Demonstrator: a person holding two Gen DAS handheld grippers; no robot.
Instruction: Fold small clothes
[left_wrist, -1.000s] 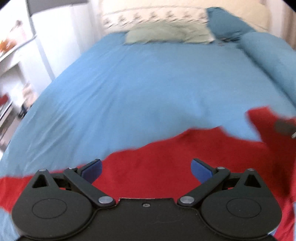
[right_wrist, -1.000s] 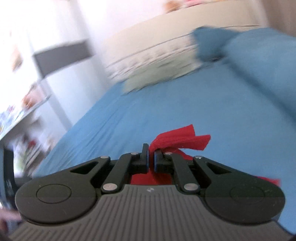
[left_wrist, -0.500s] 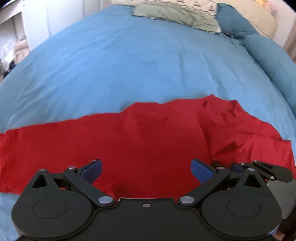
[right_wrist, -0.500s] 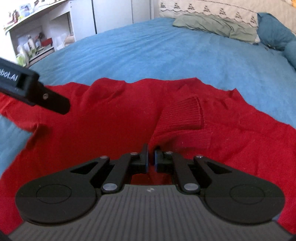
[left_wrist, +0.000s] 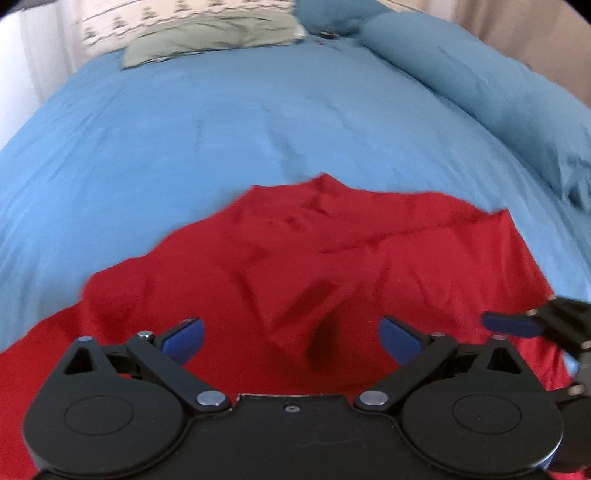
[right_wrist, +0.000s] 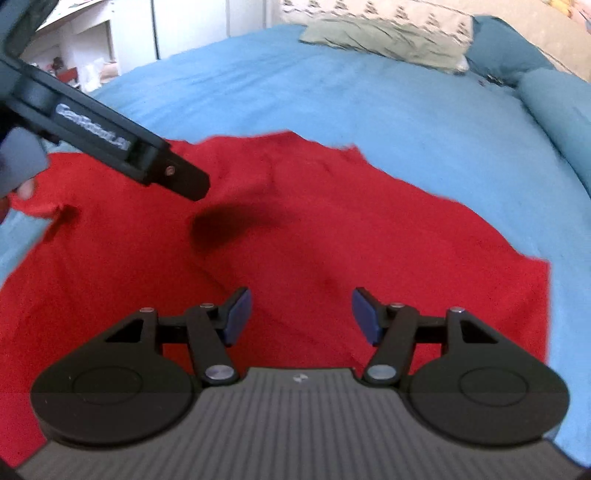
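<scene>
- The red knitted garment (left_wrist: 351, 266) lay spread across the blue bed cover (left_wrist: 221, 140), filling the lower half of both wrist views; it was rumpled, with creases and a raised fold near the frame centre in the left wrist view.
- Judged from how it lay, the step in hand was the laying-out: the garment was down on the bed, roughly flat, but no fold looked made yet.
- The left gripper (left_wrist: 291, 338) hung over the garment's near part with its blue-padded fingers (left_wrist: 184, 339) spread wide, grasping nothing.
- The right gripper (right_wrist: 301, 314) likewise had its fingers (right_wrist: 238, 314) parted and empty, poised above the red cloth at lower centre of its own view.
- In the right wrist view the left tool's black body crossed the upper left of the frame, slanting down toward the garment and casting a dark shadow on it; whether it touched the cloth could not be told.
- In the left wrist view the right tool's tip showed at the right edge, just above the garment's right margin.
- The next move probably called for each tool to pinch an edge or corner, perhaps the sleeve toward the left, and carry it inward without bunching the soft knit.
- A grey-green pillow (left_wrist: 210, 33) lay at the top of the frame, well apart.
</scene>
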